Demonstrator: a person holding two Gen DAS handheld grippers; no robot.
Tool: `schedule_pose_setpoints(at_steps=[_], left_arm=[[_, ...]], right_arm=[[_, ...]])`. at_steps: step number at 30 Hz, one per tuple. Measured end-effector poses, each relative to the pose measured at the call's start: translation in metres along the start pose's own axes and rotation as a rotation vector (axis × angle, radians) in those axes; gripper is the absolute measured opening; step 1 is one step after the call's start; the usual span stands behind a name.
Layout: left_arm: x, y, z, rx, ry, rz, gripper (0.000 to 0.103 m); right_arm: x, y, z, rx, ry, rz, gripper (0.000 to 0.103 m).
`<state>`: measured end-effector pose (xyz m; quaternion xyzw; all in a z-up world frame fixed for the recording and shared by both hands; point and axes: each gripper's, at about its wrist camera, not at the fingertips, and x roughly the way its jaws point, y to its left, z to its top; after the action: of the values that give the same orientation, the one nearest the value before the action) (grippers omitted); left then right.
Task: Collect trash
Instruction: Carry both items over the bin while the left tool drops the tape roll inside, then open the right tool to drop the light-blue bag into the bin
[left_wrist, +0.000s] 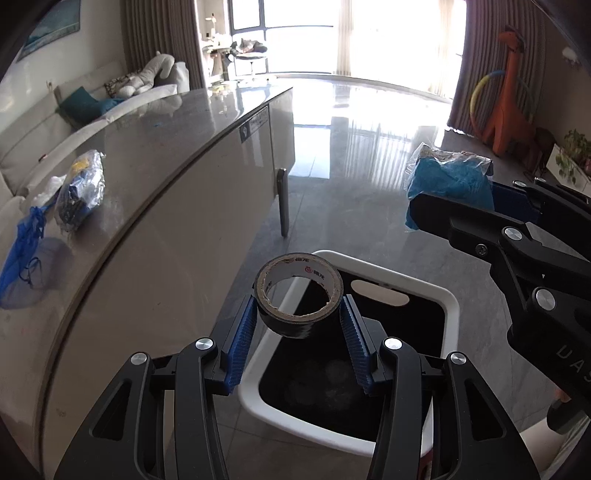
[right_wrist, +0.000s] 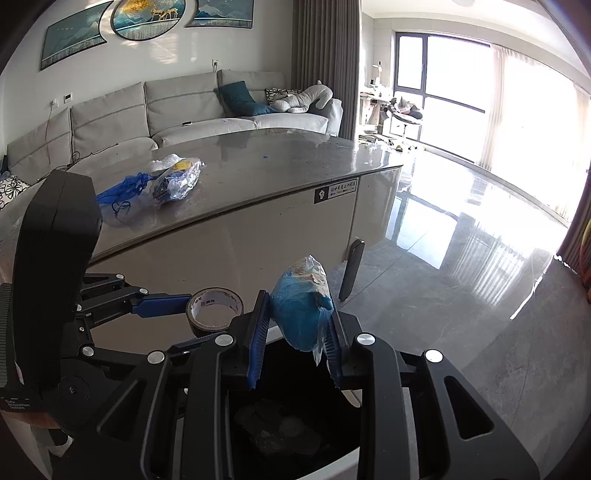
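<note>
My left gripper (left_wrist: 298, 314) is shut on a roll of black tape (left_wrist: 297, 295) and holds it above the white bin with a black liner (left_wrist: 448, 314). My right gripper (right_wrist: 297, 325) is shut on a clear plastic bag of blue material (right_wrist: 301, 310), also above the bin (right_wrist: 351, 397). The tape roll shows in the right wrist view (right_wrist: 214, 308), the blue bag in the left wrist view (left_wrist: 452, 181). On the grey table (right_wrist: 258, 166) lie a clear wrapper with blue and yellow contents (right_wrist: 177, 182) and a blue mesh bag (right_wrist: 120, 192).
The wrapper (left_wrist: 79, 190) and blue mesh bag (left_wrist: 22, 254) lie on the tabletop (left_wrist: 155, 125) to the left of the bin. A grey sofa (right_wrist: 147, 110) stands behind the table. A glossy tiled floor (left_wrist: 351, 155) stretches to the windows. An orange giraffe toy (left_wrist: 508, 96) stands at the right.
</note>
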<state>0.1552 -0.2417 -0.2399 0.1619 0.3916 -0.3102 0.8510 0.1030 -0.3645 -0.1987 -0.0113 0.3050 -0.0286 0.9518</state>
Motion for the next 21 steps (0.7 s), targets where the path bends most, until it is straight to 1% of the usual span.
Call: schedule_pose_setpoints(at_steps=[5, 9, 10, 11, 12, 13, 16, 21], left_arm=[[0.021, -0.014, -0.004, -0.002, 0.072, -0.037, 0.047], [0.032, -0.024, -0.007, 0.020, 0.112, -0.035, 0.047], [0.036, -0.026, -0.008, 0.029, 0.131, -0.031, 0.051], [0.041, -0.029, -0.009, 0.046, 0.163, -0.009, 0.073], [0.047, -0.032, -0.010, 0.060, 0.184, 0.032, 0.088], [0.047, -0.034, -0.012, 0.069, 0.176, 0.069, 0.096], [0.047, -0.031, -0.014, 0.096, 0.173, 0.091, 0.096], [0.049, -0.020, -0.011, 0.069, 0.183, 0.098, 0.097]], right_arm=[[0.001, -0.014, -0.009, 0.018, 0.021, -0.023, 0.029], [-0.001, -0.021, -0.014, 0.027, 0.021, -0.034, 0.030], [-0.002, -0.021, -0.014, 0.028, 0.021, -0.034, 0.030], [-0.002, -0.021, -0.013, 0.028, 0.023, -0.034, 0.030], [-0.001, -0.022, -0.013, 0.027, 0.024, -0.035, 0.030], [-0.002, -0.021, -0.014, 0.027, 0.024, -0.036, 0.030], [0.000, -0.021, -0.014, 0.027, 0.030, -0.034, 0.030], [0.003, -0.018, -0.015, 0.021, 0.038, -0.032, 0.031]])
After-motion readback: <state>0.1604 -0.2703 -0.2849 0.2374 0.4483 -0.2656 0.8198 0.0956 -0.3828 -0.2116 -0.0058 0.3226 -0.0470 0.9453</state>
